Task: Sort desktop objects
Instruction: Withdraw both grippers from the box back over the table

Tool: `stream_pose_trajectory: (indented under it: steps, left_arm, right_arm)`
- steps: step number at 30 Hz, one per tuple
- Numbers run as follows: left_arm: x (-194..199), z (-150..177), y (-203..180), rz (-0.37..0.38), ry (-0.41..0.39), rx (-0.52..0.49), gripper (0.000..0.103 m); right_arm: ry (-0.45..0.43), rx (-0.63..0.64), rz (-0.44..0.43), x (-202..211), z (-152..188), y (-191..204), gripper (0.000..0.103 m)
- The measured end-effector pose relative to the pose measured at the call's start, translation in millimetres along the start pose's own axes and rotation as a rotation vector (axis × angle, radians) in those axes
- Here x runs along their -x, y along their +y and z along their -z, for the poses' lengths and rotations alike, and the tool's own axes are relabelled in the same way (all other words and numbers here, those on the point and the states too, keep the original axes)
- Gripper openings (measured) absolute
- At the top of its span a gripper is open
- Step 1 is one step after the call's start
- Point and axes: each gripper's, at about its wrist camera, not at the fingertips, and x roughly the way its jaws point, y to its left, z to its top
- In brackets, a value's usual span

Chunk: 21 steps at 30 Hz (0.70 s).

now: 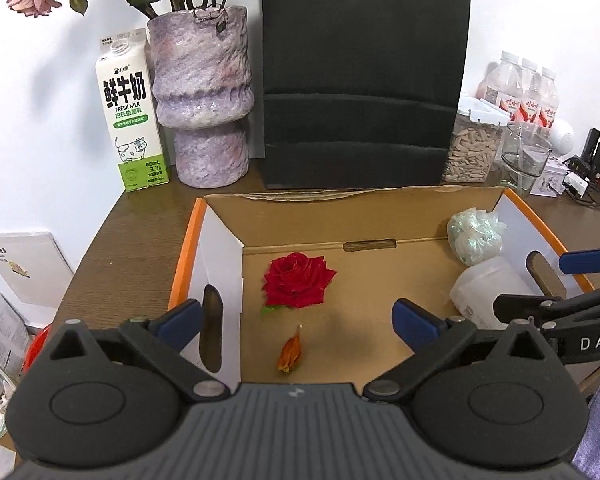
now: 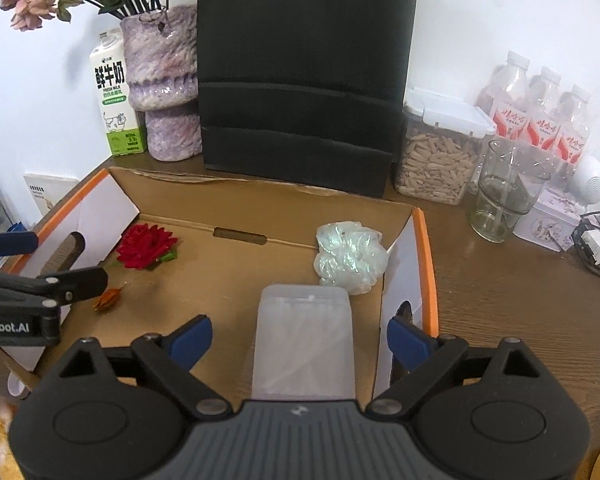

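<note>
An open cardboard box (image 1: 380, 216) with orange edges lies on the brown desk. On its floor are a red rose (image 1: 298, 284), a dried orange petal (image 1: 292, 354), a crumpled clear bag (image 1: 476, 236) and a frosted white pouch (image 1: 486, 292). My left gripper (image 1: 298, 320) hovers open over the rose and petal, nothing between its fingers. My right gripper (image 2: 300, 340) is open above the pouch (image 2: 306, 340), which lies flat between the pads with a gap on each side. The crumpled bag (image 2: 350, 256) sits just beyond it. The rose (image 2: 144, 248) lies at the box's left, near the left gripper (image 2: 48, 260).
Behind the box stand a milk carton (image 1: 134, 120), a purple vase (image 1: 204, 96) of wilted flowers and a tall black carton (image 1: 364, 76). To the right are a seed jar (image 2: 436, 156), a glass beaker (image 2: 500, 196), water bottles (image 2: 540, 108), a small tin (image 2: 548, 220) and cables (image 2: 596, 244).
</note>
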Motion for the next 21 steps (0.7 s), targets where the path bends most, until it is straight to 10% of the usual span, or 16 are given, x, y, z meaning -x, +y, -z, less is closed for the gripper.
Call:
stream_pose_trajectory:
  steps: [21]
  left_arm:
    - [90, 21, -1, -0.013, -0.147, 0.008, 0.103]
  right_arm:
    - [-0.174, -0.010, -0.044, 89, 28, 7, 0.094]
